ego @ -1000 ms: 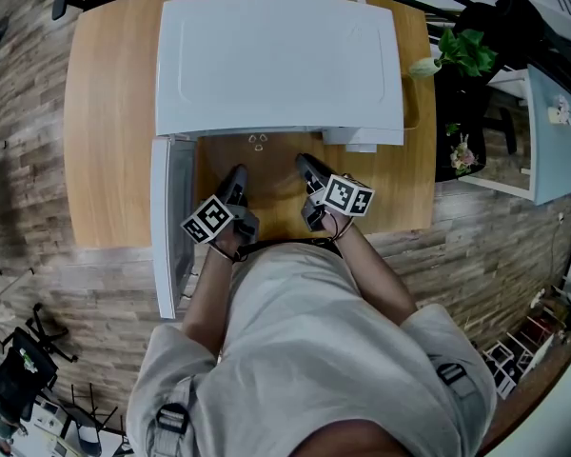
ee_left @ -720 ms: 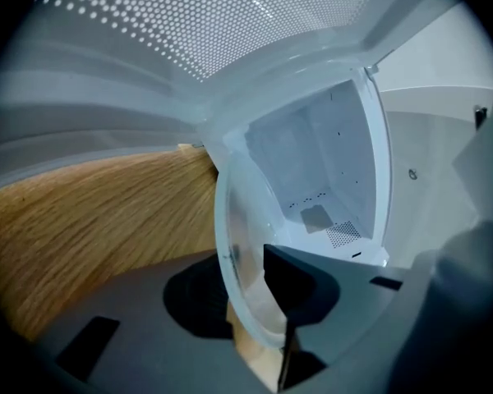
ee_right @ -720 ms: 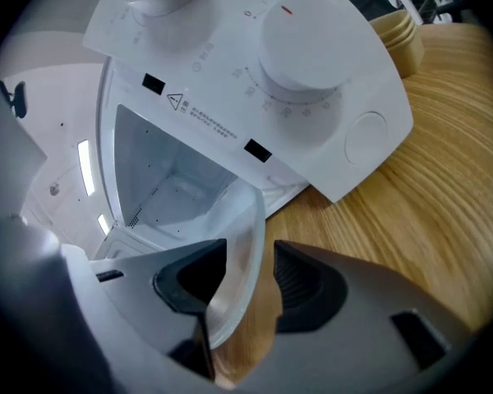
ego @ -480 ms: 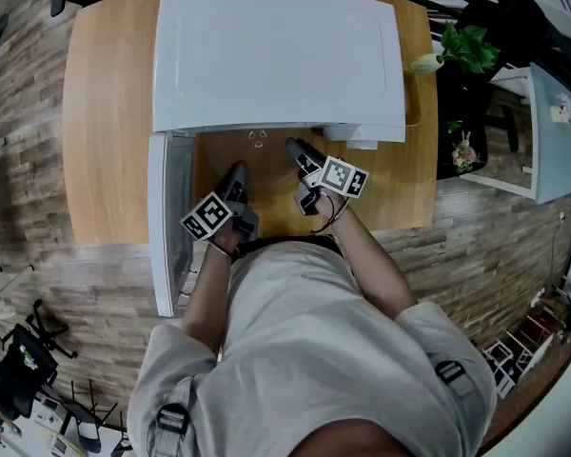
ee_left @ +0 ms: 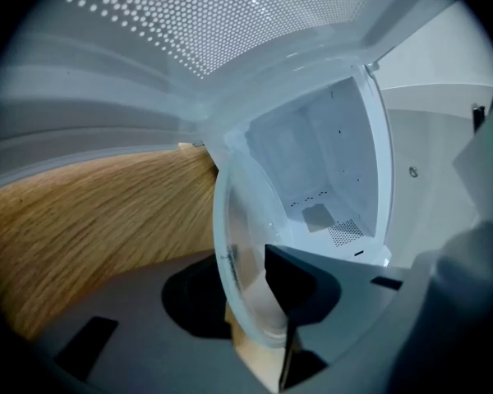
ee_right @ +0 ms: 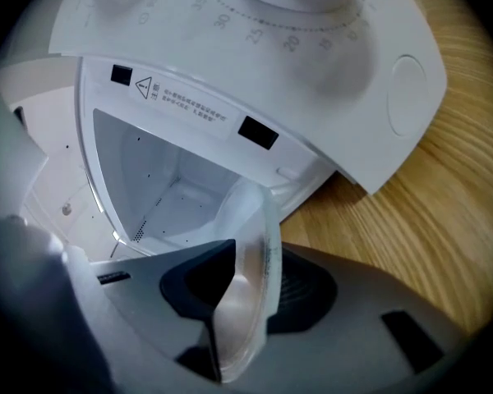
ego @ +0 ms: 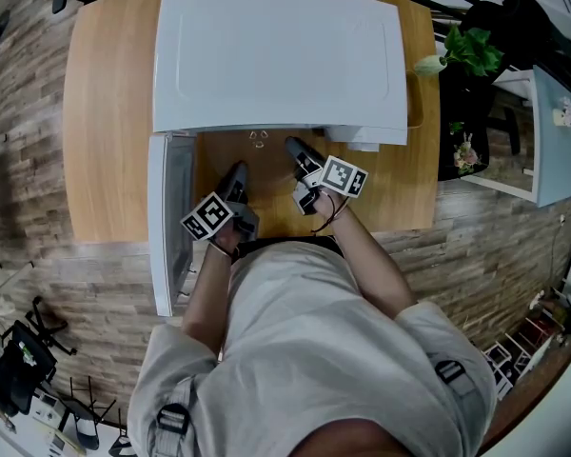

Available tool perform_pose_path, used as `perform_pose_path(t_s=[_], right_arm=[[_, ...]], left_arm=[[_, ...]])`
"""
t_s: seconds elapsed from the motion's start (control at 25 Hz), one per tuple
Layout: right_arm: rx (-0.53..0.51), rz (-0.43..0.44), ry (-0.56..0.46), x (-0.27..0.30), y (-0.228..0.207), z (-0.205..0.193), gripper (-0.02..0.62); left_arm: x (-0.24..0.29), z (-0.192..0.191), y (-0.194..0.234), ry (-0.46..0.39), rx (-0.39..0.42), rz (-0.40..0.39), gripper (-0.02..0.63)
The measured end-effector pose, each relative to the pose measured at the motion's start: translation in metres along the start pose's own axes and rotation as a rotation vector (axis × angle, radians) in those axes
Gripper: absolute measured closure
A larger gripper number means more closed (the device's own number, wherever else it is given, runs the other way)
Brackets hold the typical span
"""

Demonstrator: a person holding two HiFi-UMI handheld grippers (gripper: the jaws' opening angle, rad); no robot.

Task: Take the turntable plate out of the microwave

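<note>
Wood-plank flooring [ego: 29, 208] surrounds a wooden table [ego: 114, 112] carrying a white microwave [ego: 276, 60], its door [ego: 167, 217] swung open to the left and its cavity [ee_left: 320, 162] exposed. The glass turntable plate [ee_left: 242, 245] is outside the cavity, just in front of the opening, between the two grippers. The left gripper [ee_left: 246, 294] pinches the plate's left rim, its fingers [ee_left: 300, 281] having just opened slightly, while the right gripper [ee_right: 246, 294] pinches the right rim, its fingers [ee_right: 193, 281] having just closed onto the glass.
</note>
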State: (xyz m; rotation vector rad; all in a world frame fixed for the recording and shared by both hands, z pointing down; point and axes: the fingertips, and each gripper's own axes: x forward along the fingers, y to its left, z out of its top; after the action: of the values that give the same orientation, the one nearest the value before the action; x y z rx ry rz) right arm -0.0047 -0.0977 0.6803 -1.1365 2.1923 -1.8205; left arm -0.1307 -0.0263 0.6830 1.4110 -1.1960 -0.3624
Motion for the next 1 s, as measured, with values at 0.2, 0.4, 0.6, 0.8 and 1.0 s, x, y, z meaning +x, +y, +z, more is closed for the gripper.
perform_pose_path(t_s=[0.2, 0.4, 0.6, 0.8, 1.0], right_arm=[[0.051, 0.020, -0.002, -0.007, 0.000, -0.008, 0.494], [0.058, 0.023, -0.003, -0.009, 0.001, -0.012, 0.499], [0.049, 0.024, 0.005, -0.010, 0.003, -0.013, 0.500], [0.023, 0.018, 0.000, -0.010, 0.006, -0.012, 0.499], [0.009, 0.015, -0.001, -0.012, 0.007, -0.011, 0.497]], left_arm=[[0.000, 0.006, 0.001, -0.007, 0.029, 0.010, 0.459], [0.007, 0.017, -0.005, -0.051, -0.001, -0.043, 0.423], [0.016, 0.029, -0.010, -0.077, 0.004, -0.065, 0.416], [0.022, 0.036, -0.009, -0.080, 0.031, -0.043, 0.485], [0.021, 0.033, -0.011, -0.064, 0.043, -0.053, 0.495]])
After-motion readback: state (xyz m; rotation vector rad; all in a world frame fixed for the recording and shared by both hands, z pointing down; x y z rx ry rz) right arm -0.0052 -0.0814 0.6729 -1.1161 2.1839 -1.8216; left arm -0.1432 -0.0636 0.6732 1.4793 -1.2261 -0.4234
